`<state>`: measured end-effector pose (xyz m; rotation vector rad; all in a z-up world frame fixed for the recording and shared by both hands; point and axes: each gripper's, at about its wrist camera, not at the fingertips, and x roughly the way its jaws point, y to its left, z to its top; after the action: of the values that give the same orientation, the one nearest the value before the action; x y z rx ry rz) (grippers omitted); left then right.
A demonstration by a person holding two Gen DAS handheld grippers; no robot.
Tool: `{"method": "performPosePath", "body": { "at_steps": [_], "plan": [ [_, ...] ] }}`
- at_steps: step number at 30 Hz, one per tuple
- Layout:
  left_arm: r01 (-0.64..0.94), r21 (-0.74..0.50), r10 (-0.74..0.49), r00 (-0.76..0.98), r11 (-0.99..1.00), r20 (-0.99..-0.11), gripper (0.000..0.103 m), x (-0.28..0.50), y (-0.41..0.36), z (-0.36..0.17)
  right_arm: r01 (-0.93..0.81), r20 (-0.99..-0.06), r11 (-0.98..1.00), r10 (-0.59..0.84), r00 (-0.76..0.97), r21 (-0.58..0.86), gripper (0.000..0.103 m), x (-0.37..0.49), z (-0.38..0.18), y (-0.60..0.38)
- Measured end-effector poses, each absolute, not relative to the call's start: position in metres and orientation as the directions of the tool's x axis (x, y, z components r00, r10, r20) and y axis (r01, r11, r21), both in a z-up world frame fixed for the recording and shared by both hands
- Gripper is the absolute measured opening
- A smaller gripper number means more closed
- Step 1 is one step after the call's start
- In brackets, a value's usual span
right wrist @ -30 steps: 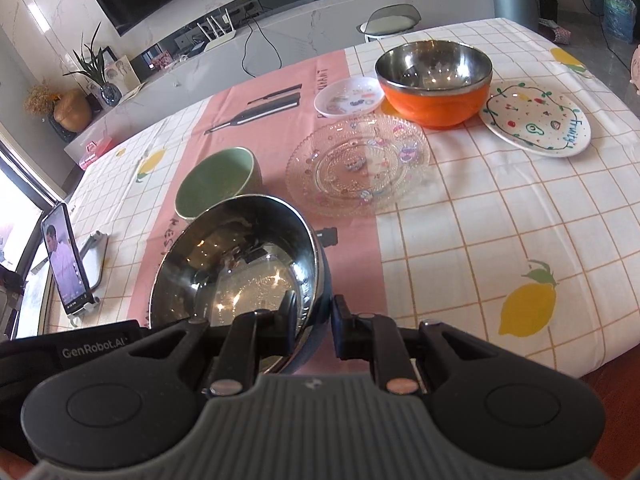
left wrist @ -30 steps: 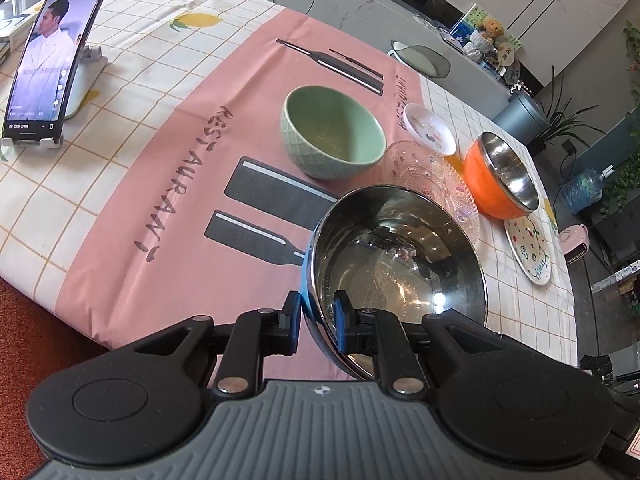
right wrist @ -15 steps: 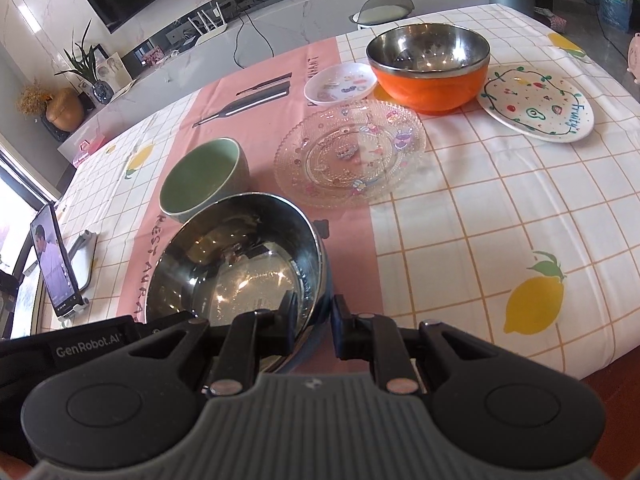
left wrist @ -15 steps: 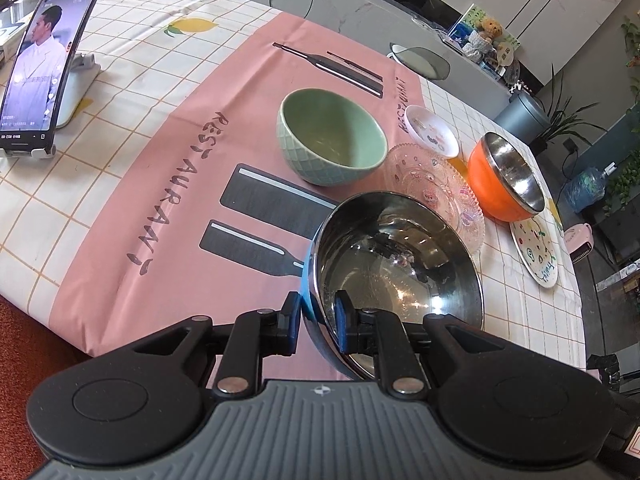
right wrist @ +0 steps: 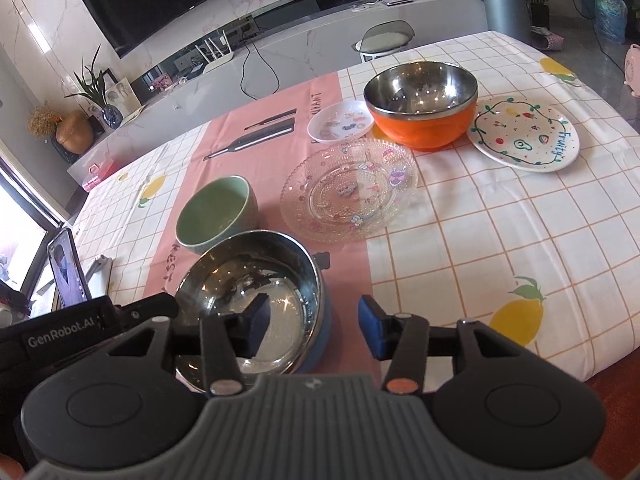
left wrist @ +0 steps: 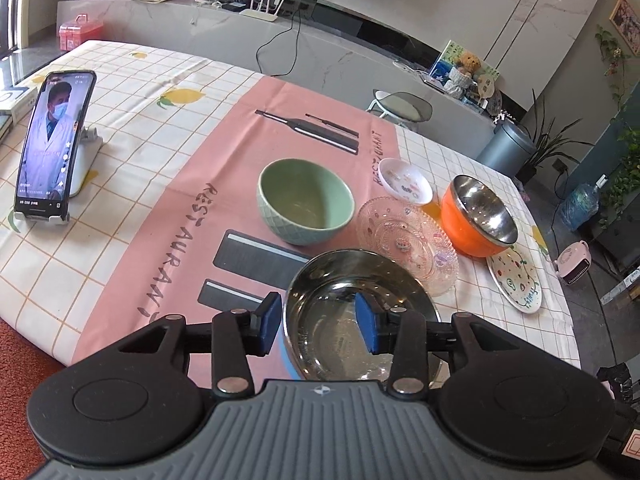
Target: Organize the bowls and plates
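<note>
A steel bowl with a blue outside sits on the pink runner at the table's near edge. My left gripper is open, its pads astride the bowl's left rim. My right gripper is open, its pads astride the right rim. Beyond the steel bowl stand a green ceramic bowl, a clear glass plate, a small white dish, an orange steel bowl and a white painted plate.
A phone on a stand is at the table's left end. The checked tablecloth hangs over the near edge. A stool and a grey bin stand past the far side.
Both grippers were shut on the steel bowl's rim and have opened. The bowl has come down to rest on the table. Both cameras have tilted up.
</note>
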<state>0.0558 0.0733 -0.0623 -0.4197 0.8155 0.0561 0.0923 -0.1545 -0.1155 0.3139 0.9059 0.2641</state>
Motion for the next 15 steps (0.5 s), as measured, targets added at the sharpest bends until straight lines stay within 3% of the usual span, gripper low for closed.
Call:
{"method": "performPosePath", "body": {
  "at_steps": [5,15],
  "plan": [
    [-0.13,-0.354,-0.174,0.685,0.926,-0.707,0.047,0.06,0.052,-0.052,-0.071,-0.701,0.924,0.334,0.63,0.376,0.058,0.088,-0.109,-0.17],
    [-0.039,-0.313,-0.217,0.642,0.949,-0.735,0.047,0.085,0.005,-0.046,0.058,-0.69,0.905,0.279,0.668,0.422,0.063,0.098,-0.118,-0.226]
  ]
}}
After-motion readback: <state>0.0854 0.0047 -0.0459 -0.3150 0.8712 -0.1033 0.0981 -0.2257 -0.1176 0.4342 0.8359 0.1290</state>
